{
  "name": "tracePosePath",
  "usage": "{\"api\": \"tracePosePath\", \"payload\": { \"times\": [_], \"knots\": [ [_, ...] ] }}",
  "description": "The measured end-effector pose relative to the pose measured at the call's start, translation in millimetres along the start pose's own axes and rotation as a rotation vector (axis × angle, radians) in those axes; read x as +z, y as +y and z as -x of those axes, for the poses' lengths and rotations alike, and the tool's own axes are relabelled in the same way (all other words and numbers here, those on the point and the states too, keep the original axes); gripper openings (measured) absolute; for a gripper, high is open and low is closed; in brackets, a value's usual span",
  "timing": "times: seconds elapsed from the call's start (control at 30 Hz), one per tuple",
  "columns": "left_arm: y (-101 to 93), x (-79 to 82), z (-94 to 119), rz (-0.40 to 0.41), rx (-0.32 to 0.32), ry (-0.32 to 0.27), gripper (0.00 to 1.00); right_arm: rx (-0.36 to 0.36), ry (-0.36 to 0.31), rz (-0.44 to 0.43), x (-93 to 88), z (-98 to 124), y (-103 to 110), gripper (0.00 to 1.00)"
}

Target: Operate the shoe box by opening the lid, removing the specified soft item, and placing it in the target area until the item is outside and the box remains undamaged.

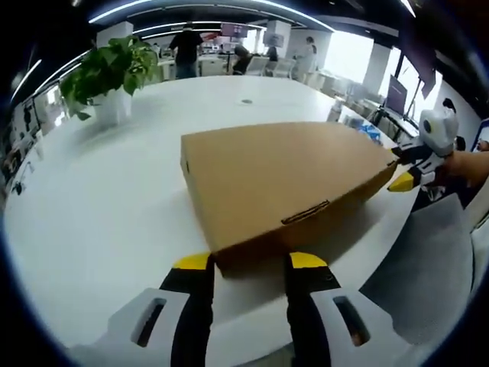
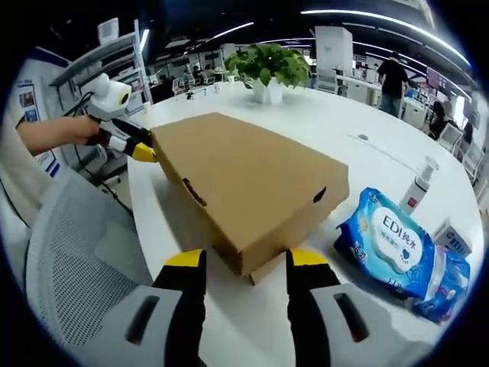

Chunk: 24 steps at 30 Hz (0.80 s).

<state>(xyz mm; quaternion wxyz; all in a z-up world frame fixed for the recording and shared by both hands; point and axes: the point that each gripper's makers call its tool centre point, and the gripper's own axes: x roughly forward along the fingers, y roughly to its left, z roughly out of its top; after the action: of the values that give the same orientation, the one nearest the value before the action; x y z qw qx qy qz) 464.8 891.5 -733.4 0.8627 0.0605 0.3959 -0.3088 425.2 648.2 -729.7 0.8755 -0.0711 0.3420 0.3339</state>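
Two wide claws flank the closed shoe box; wipes pack just beside.

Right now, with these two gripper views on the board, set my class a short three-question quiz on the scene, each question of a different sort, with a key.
1. True or false: the lid of the cardboard shoe box is shut.
2. Multiple choice: in the right gripper view, what lies on the white table beside the box? A) a blue pack of wipes B) a red mug C) a laptop
3. Fill in: at the far side of the table stands a potted ____ in a white pot.

Key
1. True: the lid lies flat. The left gripper and the right gripper each have open jaws at a box corner.
2. A, the blue pack of wipes.
3. plant.
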Motion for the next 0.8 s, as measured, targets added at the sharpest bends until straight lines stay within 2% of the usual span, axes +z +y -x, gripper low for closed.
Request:
{"api": "tracePosePath", "payload": {
  "times": [0.13,0.33,0.6,0.8],
  "knots": [
    [-2.1,-3.0,2,0.012,-0.007,0.014,0.37,-0.009,0.003,0.000,-0.5,2,-2,0.38],
    [-3.5,-3.0,12,-0.002,-0.002,0.017,0.40,-0.018,-0.014,0.031,8.5,12,-4,0.38],
    [2.9,13.3,22,-0.032,0.015,-0.014,0.41,-0.009,-0.041,0.045,20.5,11,-4,0.38],
    [1.4,18.3,14,-0.053,-0.005,-0.016,0.39,-0.010,-0.033,0.045,20.1,4,-3,0.38]
  ]
}}
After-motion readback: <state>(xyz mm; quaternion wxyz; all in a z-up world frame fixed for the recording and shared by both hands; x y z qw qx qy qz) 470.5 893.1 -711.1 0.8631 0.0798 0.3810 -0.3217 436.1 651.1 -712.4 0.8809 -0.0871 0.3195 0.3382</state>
